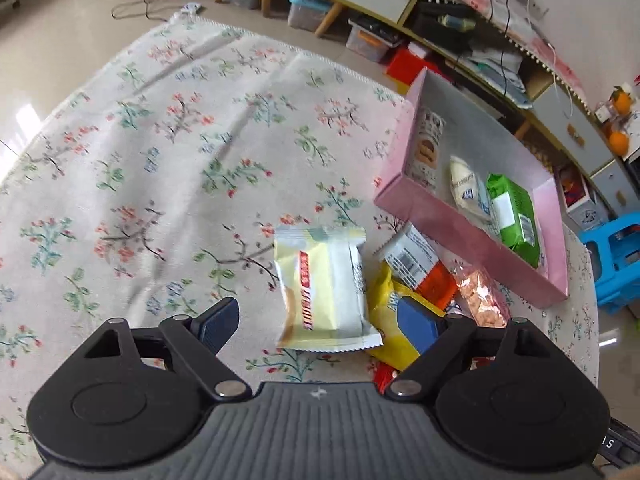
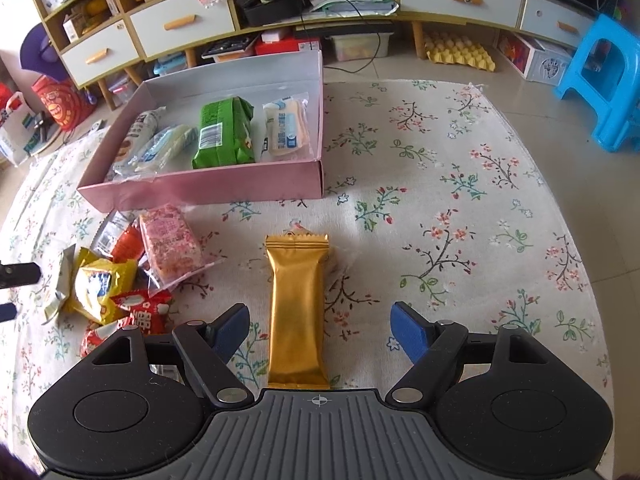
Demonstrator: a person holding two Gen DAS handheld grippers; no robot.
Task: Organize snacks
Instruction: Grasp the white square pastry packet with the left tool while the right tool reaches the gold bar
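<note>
While both grippers hang over the flowered cloth (image 2: 440,168), neither one holds anything. The right gripper (image 2: 320,332) has its jaws spread wide, and a gold bar packet (image 2: 297,312) lies lengthwise on the cloth between the blue fingertips (image 2: 408,334), touching neither of them. The packet's crimped far end points toward the pink box (image 2: 208,190), which sits near the far edge of the cloth, well apart from the packet. Inside the box four snacks lie side by side: a cookie packet (image 2: 138,132) at its left end, a pale blue-and-white packet (image 2: 164,150) next to it, a green packet (image 2: 224,136) in the middle, and a clear pack of pale bars (image 2: 286,128) against the right wall.

The left gripper (image 1: 324,324) is also wide open. A cream-and-white wafer packet (image 1: 324,288) lies between its fingers, closer to the right one, and no contact shows. Just beside that packet, toward the box, is a loose heap: a yellow packet (image 1: 386,312), an orange-red packet with a barcode label (image 1: 416,268), and a clear bag of pink pieces (image 1: 482,296) nearest the near wall of the pink box (image 1: 460,232). In the right wrist view small red wrappers (image 2: 140,312) lie at the near side of the same heap.
</note>
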